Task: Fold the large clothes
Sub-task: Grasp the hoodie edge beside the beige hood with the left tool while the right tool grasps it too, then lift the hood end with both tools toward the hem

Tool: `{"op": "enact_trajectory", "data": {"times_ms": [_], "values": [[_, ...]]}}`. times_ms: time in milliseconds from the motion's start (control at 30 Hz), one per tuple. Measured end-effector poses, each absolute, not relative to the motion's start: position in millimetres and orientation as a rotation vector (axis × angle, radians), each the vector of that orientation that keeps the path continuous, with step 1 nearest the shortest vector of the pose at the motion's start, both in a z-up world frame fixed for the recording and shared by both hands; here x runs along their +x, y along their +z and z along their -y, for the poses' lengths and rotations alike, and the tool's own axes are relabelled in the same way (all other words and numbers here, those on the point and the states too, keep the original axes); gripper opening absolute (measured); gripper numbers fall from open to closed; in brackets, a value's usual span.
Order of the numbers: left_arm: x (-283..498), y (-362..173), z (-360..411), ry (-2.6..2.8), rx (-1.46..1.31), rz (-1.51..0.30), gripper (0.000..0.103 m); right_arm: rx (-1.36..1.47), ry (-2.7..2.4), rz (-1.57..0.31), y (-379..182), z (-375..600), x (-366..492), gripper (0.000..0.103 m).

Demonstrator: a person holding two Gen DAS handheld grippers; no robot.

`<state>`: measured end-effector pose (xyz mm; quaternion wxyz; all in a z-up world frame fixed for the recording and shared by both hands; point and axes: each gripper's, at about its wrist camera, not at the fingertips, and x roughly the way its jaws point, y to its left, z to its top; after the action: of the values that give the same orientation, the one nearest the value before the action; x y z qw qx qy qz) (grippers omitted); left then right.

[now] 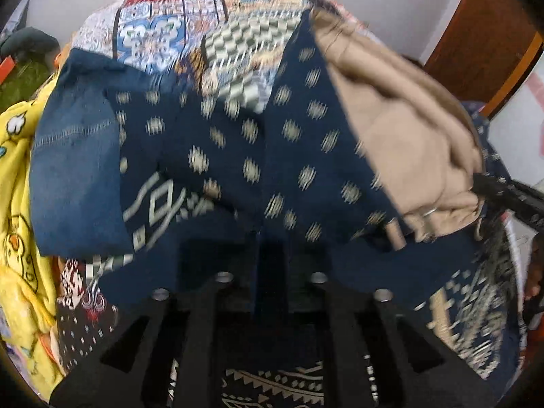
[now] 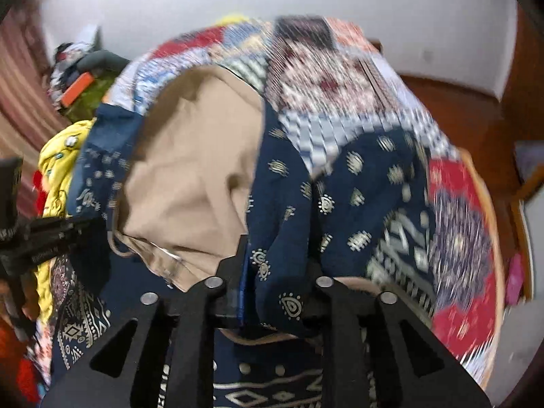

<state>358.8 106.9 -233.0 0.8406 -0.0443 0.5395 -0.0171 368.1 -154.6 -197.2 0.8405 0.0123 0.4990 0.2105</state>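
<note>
Cloth filled both views: the navy print (image 1: pixel 238 142) was lifted over the quilt (image 1: pixel 210 34), with a tan garment (image 1: pixel 401 129) lying against it on your right side. Your right gripper (image 2: pixel 272 272) was closed on a fold of the navy print; fabric ran straight down between its fingers (image 2: pixel 234 261) and bunched below them. Your left gripper (image 1: pixel 270 265) was buried under a drape of the same print, so I could not tell whether it was pinching or just pushed in (the fingertips were hidden).

You were, as I judged it, mid-carry on a fold, bringing an edge across. To do that well, you needed both grips level and the span between them taut, so the crease fell straight instead of sagging. The tan garment looked caught up with the navy, and that was the main risk: if it rode along, you would have folded two pieces together. You should have checked that only one layer sat in each grip. The denim (image 1: pixel 74 170) and yellow sheet (image 1: pixel 20 238) lay at the left, close enough to snag a trailing hem. Both pictures were smeared, so a slower carry would have helped.
</note>
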Motion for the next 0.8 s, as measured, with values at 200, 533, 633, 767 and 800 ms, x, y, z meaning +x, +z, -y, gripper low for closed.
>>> {"op": "enact_trajectory", "data": {"times_ms": [200, 533, 633, 767, 800], "values": [[339.4, -221.6, -96.2, -0.025, 0.051, -1.128, 0.058, -0.017, 0.372, -1.050, -184.7, 173.2, 351.1, 0.067], [356.6, -147.0, -98.9, -0.060, 0.053, -0.927, 0.097, 0.027, 0.407, -0.958, -144.4, 172.9, 371.6, 0.070], [383.7, -145.9, -100.1, -0.049, 0.022, -0.919, 0.097, 0.047, 0.423, -0.953, -148.5, 162.5, 387.4, 0.070], [424.4, -158.8, -101.3, -0.067, -0.033, -0.945, 0.097, 0.046, 0.450, -0.994, -163.6, 145.8, 415.6, 0.070], [435.2, -163.7, -102.2, -0.075, -0.049, -0.953, 0.097, 0.037, 0.461, -1.005, -170.0, 139.5, 424.9, 0.070]]}}
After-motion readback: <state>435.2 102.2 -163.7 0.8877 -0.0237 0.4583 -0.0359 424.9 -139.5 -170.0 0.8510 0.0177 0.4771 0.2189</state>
